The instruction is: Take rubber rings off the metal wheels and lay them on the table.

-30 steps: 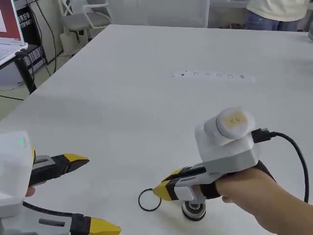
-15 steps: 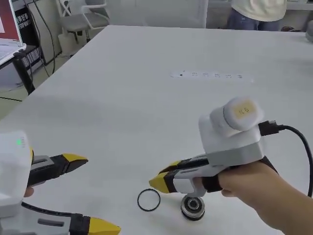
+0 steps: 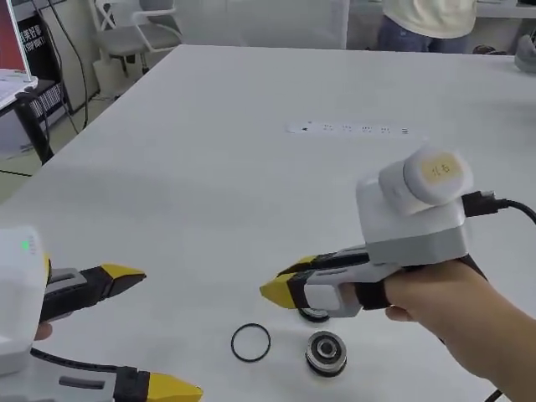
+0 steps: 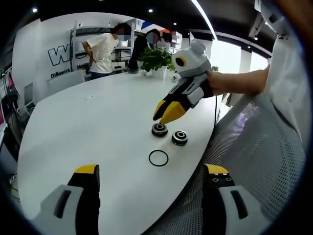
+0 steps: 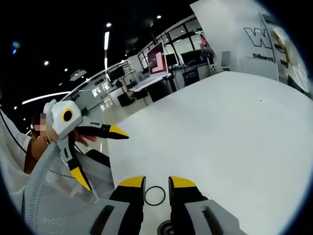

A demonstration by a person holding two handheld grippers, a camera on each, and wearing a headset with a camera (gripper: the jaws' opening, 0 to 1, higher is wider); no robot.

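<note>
A black rubber ring (image 3: 250, 342) lies flat on the white table (image 3: 251, 167), free of both grippers. Just right of it stands a metal wheel (image 3: 326, 352); a second wheel (image 3: 314, 315) is half hidden beneath my right gripper (image 3: 280, 285). That gripper hovers above the table with its jaws a narrow gap apart and nothing between them. In the right gripper view the ring (image 5: 155, 195) shows through the gap of the right gripper (image 5: 156, 183). My left gripper (image 3: 151, 331) stands wide open at the near left. The left gripper view shows the ring (image 4: 158, 158), both wheels (image 4: 159, 129) (image 4: 179, 137) and the right gripper (image 4: 166, 111).
A flush socket strip (image 3: 347, 129) sits in the middle of the table. The table's near edge runs close behind the ring and wheels. Chairs (image 3: 126, 38) and a person (image 3: 427, 21) are at the far side. The right gripper's cable (image 3: 511, 209) trails off to the right.
My right gripper has lifted up and to the right, away from the ring and the wheel. A second wheel now shows under it. The left gripper has stayed put.
</note>
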